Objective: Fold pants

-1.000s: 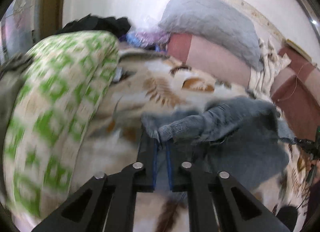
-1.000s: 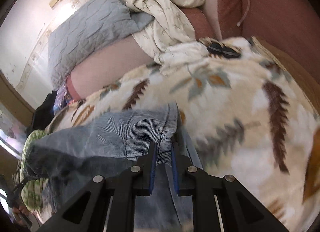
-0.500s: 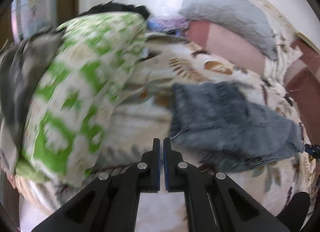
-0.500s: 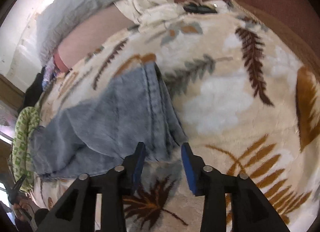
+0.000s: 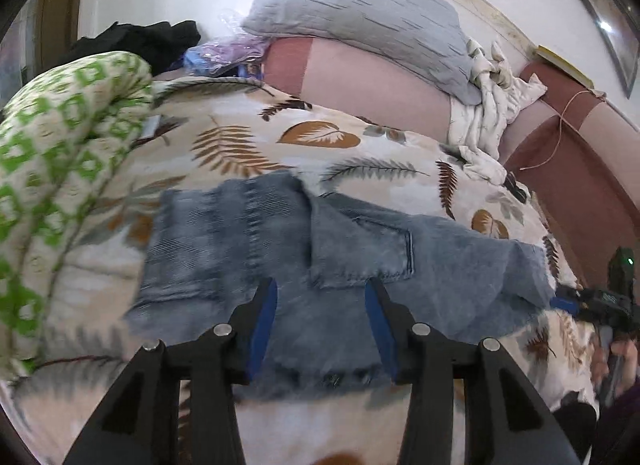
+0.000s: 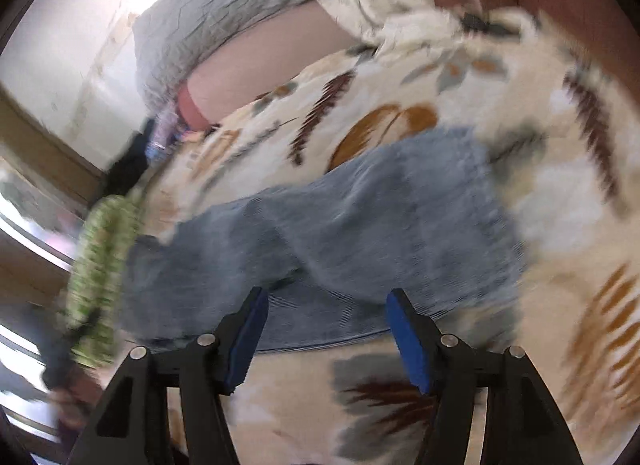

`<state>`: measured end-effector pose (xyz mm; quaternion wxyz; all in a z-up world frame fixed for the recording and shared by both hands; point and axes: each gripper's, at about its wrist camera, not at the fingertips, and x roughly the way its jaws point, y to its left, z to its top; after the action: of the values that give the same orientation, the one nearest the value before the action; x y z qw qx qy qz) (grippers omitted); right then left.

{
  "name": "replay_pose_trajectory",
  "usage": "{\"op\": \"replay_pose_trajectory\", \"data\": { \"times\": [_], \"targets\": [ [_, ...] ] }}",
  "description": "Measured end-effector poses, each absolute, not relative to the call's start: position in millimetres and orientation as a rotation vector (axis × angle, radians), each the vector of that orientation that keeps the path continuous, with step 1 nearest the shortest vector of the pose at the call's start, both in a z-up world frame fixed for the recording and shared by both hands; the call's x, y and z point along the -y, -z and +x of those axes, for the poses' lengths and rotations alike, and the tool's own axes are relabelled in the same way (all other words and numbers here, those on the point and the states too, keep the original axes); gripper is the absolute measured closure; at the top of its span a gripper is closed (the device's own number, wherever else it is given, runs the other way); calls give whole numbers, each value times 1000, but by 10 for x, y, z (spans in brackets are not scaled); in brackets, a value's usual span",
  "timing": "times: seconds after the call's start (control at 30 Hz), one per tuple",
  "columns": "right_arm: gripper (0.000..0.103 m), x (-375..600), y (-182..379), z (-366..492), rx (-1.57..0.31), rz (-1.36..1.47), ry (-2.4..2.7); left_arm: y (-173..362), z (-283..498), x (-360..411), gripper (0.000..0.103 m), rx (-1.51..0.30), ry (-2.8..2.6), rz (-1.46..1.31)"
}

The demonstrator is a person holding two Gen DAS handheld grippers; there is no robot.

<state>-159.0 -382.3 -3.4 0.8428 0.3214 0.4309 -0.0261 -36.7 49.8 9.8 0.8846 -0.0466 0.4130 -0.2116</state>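
Left wrist view shows the blue pants (image 5: pixel 320 261) lying folded and flat on a bed blanket with a leaf print (image 5: pixel 248 145). The left tool (image 5: pixel 320 297) hangs right over the near part of the pants. Its two blue pads stand apart, and the jaws have just been opening. Denim shows in the gap between the pads, but the pads do not squeeze it, so the tool holds nothing. A pocket seam on the pants sits just past the tips. A green and white quilt (image 5: pixel 60 169) is bunched up to the left of the pants. A grey pillow (image 5: pixel 360 17) leans on the wall at the back, well away from the pants.

Right wrist view is blurry. It shows the same pants (image 6: pixel 360 233) spread on the leaf blanket (image 6: pixel 560 201). The right tool (image 6: pixel 326 305) is over the near edge of the pants. Its blue pads stand wide apart, and these jaws have just been opening too. The edge of the pants lies in the gap between the tips, but the pads do not press on it, so this tool holds nothing either. The grey pillow (image 6: pixel 224 9) is far back, at the top of this view.
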Motion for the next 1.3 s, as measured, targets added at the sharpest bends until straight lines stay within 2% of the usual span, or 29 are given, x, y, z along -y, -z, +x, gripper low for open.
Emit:
{"op": "replay_pose_trajectory", "data": {
  "times": [0.17, 0.37, 0.53, 0.6, 0.63, 0.67, 0.77, 0.93, 1.13, 1.23, 1.3],
  "targets": [
    [37, 3851, 350, -1650, -888, 869, 31, 133, -216, -186, 56, -858, 463, -143],
    [37, 4147, 653, -1675, -813, 1085, 85, 460, -207, -69, 57, -963, 479, -15],
    [37, 4217, 797, -1588, -757, 1166, 134, 483, -252, -115, 57, -954, 504, 32],
    [49, 4183, 728, -1558, -729, 1131, 123, 481, -252, -167, 57, -956, 519, 26],
    [66, 4143, 639, -1548, -712, 1082, 123, 479, -256, -189, 57, -957, 523, 32],
    [77, 4127, 580, -1556, -702, 1053, 130, 482, -259, -220, 57, -958, 525, 37],
    [89, 4139, 365, -1648, -621, 966, 184, 521, -244, -273, 62, -979, 530, 57],
    [92, 4341, 233, -1909, -528, 960, 269, 513, -285, -363, 63, -994, 542, 59],
    [92, 4322, 383, -1817, -697, 879, 355, 491, -304, -441, 63, -1000, 546, 54],
    [88, 4178, 322, -1744, -711, 849, 227, 460, -316, -435, 63, -984, 547, 56],
    [77, 4105, 379, -1685, -746, 885, 171, 428, -322, -433, 63, -967, 550, 41]
  ]
}}
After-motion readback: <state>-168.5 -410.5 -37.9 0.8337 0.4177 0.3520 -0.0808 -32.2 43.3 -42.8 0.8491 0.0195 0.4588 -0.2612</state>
